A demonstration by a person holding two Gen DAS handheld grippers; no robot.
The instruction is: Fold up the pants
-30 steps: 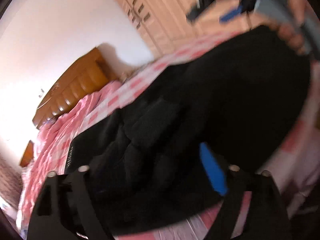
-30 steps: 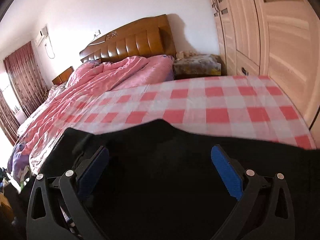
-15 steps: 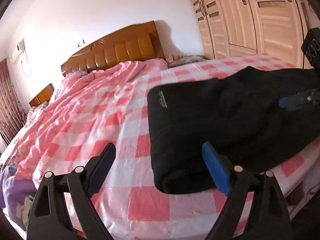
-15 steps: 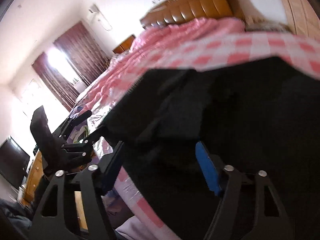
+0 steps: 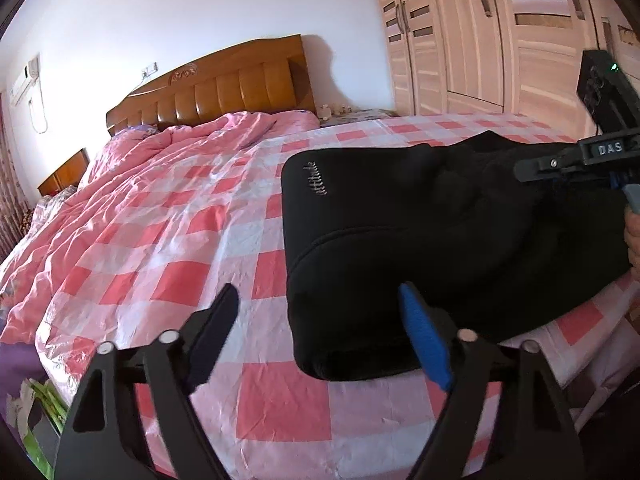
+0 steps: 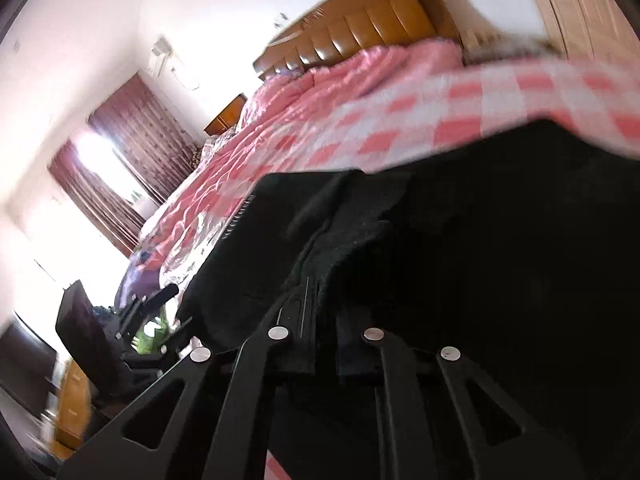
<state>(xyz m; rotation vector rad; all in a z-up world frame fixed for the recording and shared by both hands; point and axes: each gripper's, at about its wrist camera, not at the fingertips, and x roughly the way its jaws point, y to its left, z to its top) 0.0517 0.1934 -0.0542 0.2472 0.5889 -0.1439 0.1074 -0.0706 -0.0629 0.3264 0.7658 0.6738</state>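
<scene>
Right gripper [image 6: 320,320] tips buried in pants [image 6: 480,260]

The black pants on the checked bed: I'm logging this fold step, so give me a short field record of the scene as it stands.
garment: black fabric pants, folded into a thick bundle, small pale lettering near its left edge
surface: pink-and-white checked bedsheet
left gripper: open, holding nothing, its blue-padded finger by the bundle's near corner
right gripper: shut on the pants' fabric
background: brown wooden headboard; pale wooden wardrobe
</scene>
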